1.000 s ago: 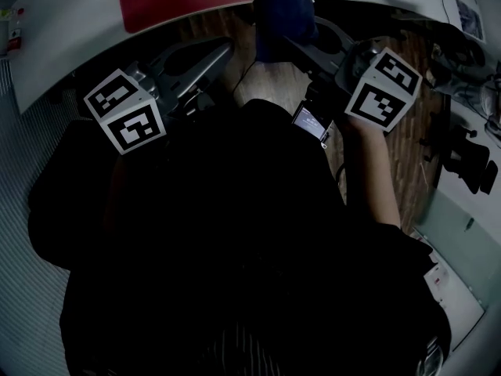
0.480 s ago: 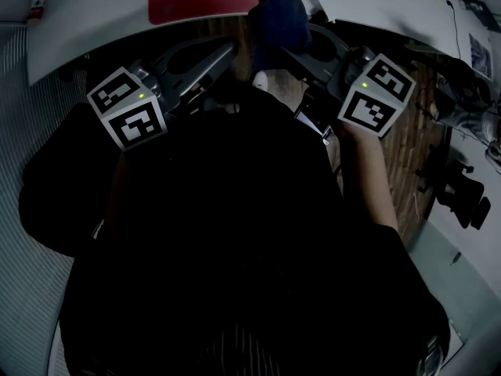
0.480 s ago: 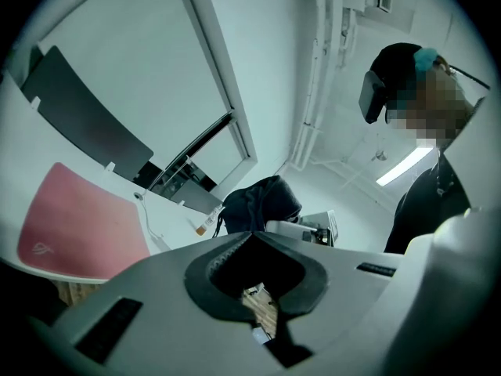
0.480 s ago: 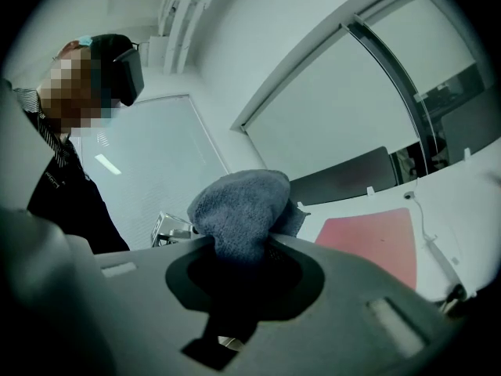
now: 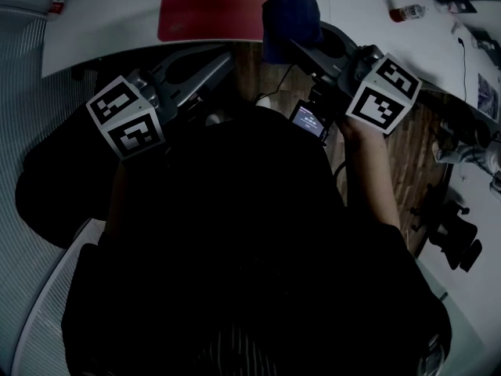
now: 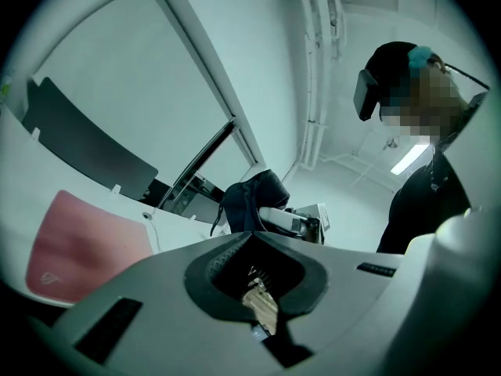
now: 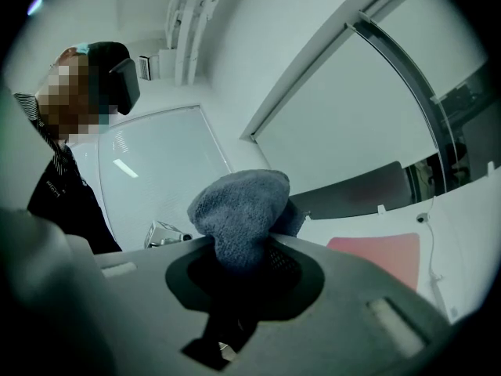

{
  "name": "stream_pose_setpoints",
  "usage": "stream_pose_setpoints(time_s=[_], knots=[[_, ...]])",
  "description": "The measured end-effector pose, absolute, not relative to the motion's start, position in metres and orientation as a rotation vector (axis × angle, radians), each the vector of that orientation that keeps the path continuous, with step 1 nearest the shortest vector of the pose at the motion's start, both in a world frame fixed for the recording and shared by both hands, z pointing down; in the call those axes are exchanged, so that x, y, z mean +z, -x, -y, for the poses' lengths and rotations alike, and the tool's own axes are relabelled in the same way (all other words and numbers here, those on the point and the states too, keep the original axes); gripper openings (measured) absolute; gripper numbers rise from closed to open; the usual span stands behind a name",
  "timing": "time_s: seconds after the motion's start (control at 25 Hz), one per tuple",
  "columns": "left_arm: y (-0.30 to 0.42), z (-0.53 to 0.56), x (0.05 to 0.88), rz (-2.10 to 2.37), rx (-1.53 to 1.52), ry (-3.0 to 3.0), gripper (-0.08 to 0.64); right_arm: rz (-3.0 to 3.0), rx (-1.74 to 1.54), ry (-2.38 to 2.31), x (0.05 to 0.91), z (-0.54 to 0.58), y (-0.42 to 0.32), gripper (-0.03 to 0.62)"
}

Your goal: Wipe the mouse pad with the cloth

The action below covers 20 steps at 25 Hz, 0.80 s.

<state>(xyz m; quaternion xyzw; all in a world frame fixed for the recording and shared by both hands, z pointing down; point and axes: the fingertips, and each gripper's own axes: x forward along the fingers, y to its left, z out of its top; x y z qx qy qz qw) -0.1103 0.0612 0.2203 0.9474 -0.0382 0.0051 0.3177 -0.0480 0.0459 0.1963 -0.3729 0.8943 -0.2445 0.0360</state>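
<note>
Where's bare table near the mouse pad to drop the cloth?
The widest bare table is left of the pad, out to the table's edge. A smaller bare strip lies between the cloth and the bottle. Past the bottle, at far right, a cable and paper crowd it.
</note>
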Motion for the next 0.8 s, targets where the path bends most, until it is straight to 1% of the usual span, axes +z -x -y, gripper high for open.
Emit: stream_pose_setpoints(time_s=[0.24, 0.44, 0.64, 0.8], knots=[[0.078, -0.053, 0.211, 0.181, 0.002, -2.507, 0.009, -2.745, -0.76, 1.053, 0.192, -0.033, 0.011, 0.066], [0.035, -0.041, 0.21, 0.234, 0.02, -2.502, 0.009, -2.744, -0.763, 1.012, 0.194, -0.022, -0.032, 0.066], [-0.003, -0.037, 0.227, 0.218, 0.095, -2.473, 0.009, -2.692, -0.8, 1.01, 0.213, -0.011, -0.074, 0.066], [-0.031, -0.041, 0.225, 0.197, 0.14, -2.466, 0.009, -2.638, -0.842, 1.002, 0.218, -0.017, -0.106, 0.066]])
